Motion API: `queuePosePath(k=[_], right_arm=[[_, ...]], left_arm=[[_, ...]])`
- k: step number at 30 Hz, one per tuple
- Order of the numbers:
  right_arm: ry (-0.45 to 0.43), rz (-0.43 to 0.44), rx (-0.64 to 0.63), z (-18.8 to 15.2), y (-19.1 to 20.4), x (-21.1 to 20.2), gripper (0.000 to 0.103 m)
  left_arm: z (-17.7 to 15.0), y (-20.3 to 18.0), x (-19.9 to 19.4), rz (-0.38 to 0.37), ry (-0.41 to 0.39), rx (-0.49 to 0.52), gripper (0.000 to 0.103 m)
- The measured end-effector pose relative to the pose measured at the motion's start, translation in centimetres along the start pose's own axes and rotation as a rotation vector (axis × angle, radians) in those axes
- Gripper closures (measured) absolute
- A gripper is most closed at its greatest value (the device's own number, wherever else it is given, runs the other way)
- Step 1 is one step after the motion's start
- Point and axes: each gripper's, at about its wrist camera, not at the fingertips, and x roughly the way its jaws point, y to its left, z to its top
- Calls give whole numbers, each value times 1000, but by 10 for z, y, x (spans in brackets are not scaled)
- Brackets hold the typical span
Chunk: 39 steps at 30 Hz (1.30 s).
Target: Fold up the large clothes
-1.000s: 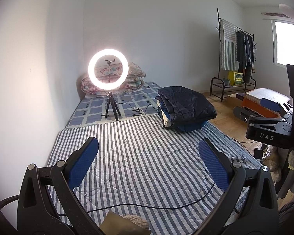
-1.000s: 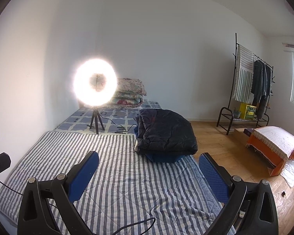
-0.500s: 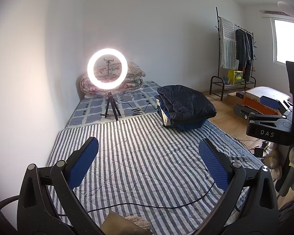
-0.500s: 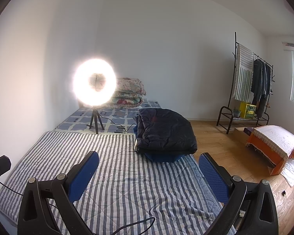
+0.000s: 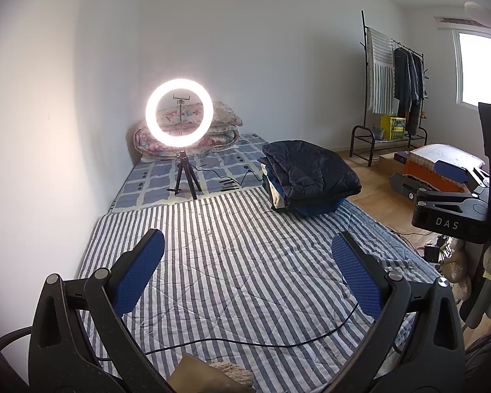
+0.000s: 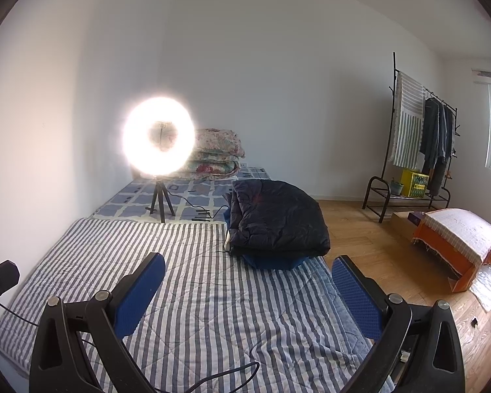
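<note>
Clothes (image 6: 275, 222) stacked mid-frame on the striped bed (image 6: 193, 294), dark jacket topmost. Left gripper (image 5: 247, 275) and right gripper (image 6: 247, 294): fingers apart, empty. Risk: cable (image 5: 262, 342) across the bed snagging the spread garment.

Colours & patterns, relative to ring light (image 5: 179, 113)

White glow; floral bedding (image 5: 224, 124) behind; blue/cream check sheet (image 5: 154, 177) under tripod; grey-white striped quilt (image 5: 245, 262) in front; navy folded jacket (image 5: 311, 170) to its right; blue gripper pads (image 5: 140, 275) nearest.
</note>
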Motion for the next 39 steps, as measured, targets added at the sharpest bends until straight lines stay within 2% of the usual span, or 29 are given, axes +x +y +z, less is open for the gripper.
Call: queuePosePath(k=[21, 39], right_arm=[[12, 8, 1, -2, 0, 1, 0], [14, 9, 0, -2, -1, 0, 0]], left_arm=[[-5, 4, 7, -14, 41, -13, 0], [-3, 6, 8, -8, 44, -8, 0]])
